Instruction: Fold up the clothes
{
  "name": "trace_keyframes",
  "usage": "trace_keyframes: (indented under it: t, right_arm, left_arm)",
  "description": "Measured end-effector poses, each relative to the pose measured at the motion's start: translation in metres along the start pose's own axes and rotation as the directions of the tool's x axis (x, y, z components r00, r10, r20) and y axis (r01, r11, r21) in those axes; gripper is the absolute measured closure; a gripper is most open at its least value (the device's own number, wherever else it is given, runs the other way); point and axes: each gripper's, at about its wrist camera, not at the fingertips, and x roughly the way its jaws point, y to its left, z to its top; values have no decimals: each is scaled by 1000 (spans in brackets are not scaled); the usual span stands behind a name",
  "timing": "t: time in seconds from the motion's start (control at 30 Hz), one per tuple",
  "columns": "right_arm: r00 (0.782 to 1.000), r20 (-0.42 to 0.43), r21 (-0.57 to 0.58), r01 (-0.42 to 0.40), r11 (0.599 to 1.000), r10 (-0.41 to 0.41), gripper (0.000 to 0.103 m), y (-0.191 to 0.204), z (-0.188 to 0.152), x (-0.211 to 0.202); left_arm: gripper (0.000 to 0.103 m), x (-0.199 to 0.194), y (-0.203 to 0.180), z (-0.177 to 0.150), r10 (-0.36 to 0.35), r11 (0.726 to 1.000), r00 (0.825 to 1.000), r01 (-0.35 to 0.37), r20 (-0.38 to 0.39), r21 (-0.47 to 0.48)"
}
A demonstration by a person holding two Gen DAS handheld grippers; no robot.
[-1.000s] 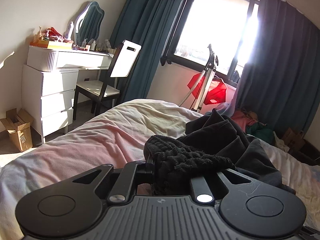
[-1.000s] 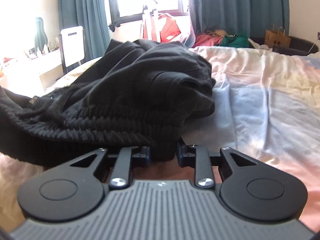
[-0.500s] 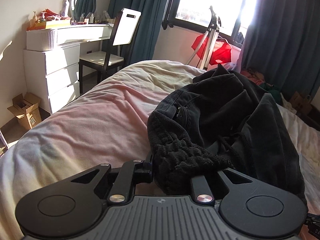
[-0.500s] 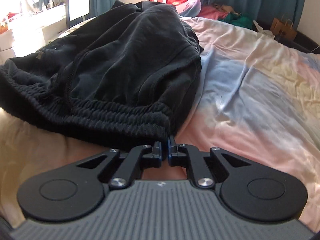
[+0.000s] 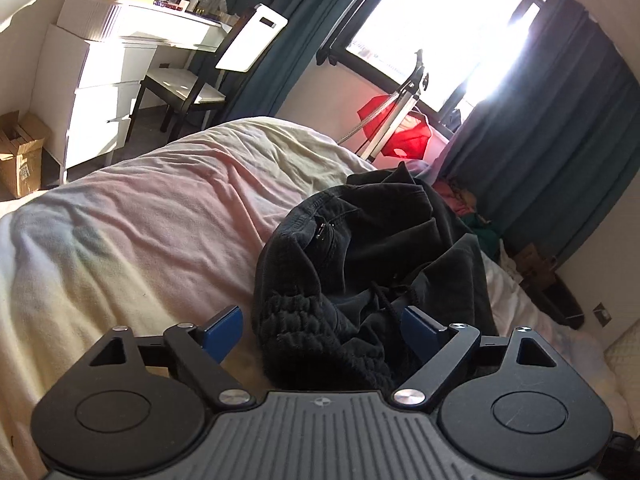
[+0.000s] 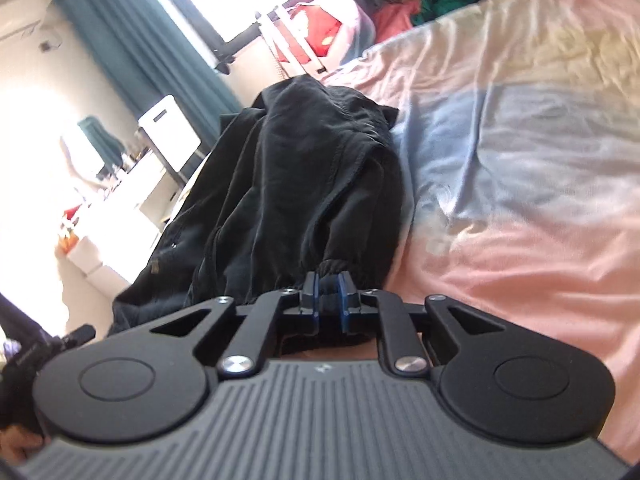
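Observation:
A crumpled black garment with a ribbed elastic band lies on the pastel bedsheet. My left gripper is open and its jaws are still opening. The ribbed band lies between its blue pads without touching them. In the right wrist view the same black garment stretches away over the bedsheet. My right gripper has a gathered bunch of the black fabric pinched between its pads, and its jaws are opening a little.
A white dresser and a chair stand left of the bed, with a cardboard box on the floor. A stand with a red item is under the window. Clothes are piled by the teal curtain.
The left jaws have swung wide apart and let go of the ribbed band. The right gripper has rolled, tilting its view, and now holds a thicker bunch of fabric between slightly wider jaws.

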Motion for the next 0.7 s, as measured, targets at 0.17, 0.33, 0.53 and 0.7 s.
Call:
trace_keyframes:
  t: [0.17, 0.33, 0.53, 0.7]
  right_arm:
    - [998, -49, 145, -24, 989, 31, 47, -17, 1, 31]
    - [995, -97, 178, 17, 984, 1, 47, -25, -3, 71]
    - [990, -84, 246, -91, 965, 115, 47, -30, -3, 78]
    - [937, 61, 268, -346, 899, 343, 47, -21, 6, 46]
  left_arm:
    - [10, 37, 6, -3, 60, 996, 995, -65, -76, -61]
    - [13, 58, 24, -8, 134, 982, 982, -150, -136, -116]
    - [24, 66, 50, -12, 61, 960, 975, -116, -215, -254]
    - [34, 63, 53, -13, -4, 952, 981, -55, -194, -301]
